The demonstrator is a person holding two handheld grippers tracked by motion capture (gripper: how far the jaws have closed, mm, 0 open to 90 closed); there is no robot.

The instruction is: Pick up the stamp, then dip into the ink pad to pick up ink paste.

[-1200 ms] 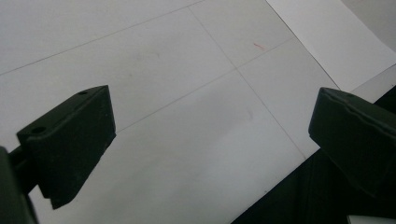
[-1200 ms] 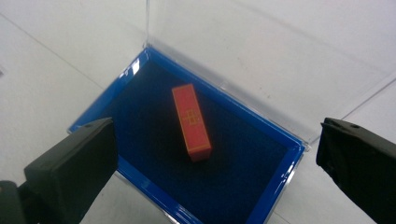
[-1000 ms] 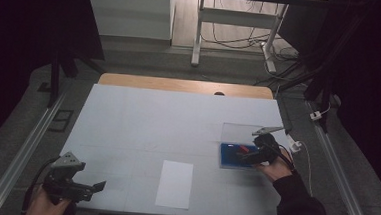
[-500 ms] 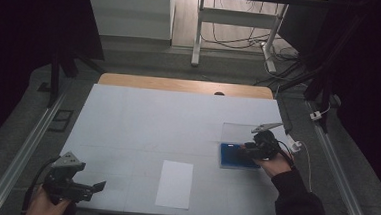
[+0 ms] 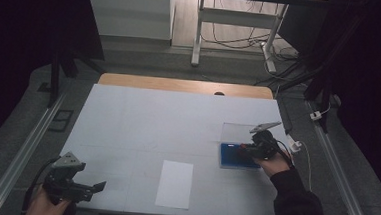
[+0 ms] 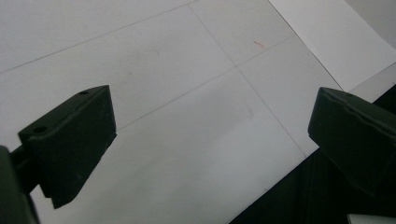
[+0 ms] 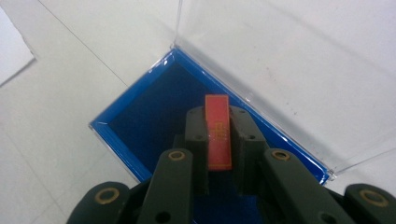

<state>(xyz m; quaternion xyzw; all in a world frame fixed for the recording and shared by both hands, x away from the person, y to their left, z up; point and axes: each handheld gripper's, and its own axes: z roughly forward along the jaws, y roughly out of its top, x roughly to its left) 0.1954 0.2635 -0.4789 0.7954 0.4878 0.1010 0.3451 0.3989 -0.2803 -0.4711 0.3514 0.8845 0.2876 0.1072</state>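
Closing just now, right claw [image 7: 218,122] grips red card [image 7: 218,132] upright over blue tray [image 7: 140,109]; hands held place | surface [image 5: 142,119]: pale, dark room around | left claw [image 5: 95,186]: released at near-left edge | white sheet [image 5: 175,183] centre-front | tray near right edge, clear lid [image 7: 289,60] open; wide bare middle.

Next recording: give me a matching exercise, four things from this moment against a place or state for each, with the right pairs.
Things:
1. right tongs
2. left tongs
3. white sheet of paper
4. blue tray

States or places:
A. lying flat near the table's front edge
B. jaws wide apart, nothing between them
C. under a raised clear lid
D. clamped on a red-orange strip

Pairs: 1-D, 2-B, 3-A, 4-C
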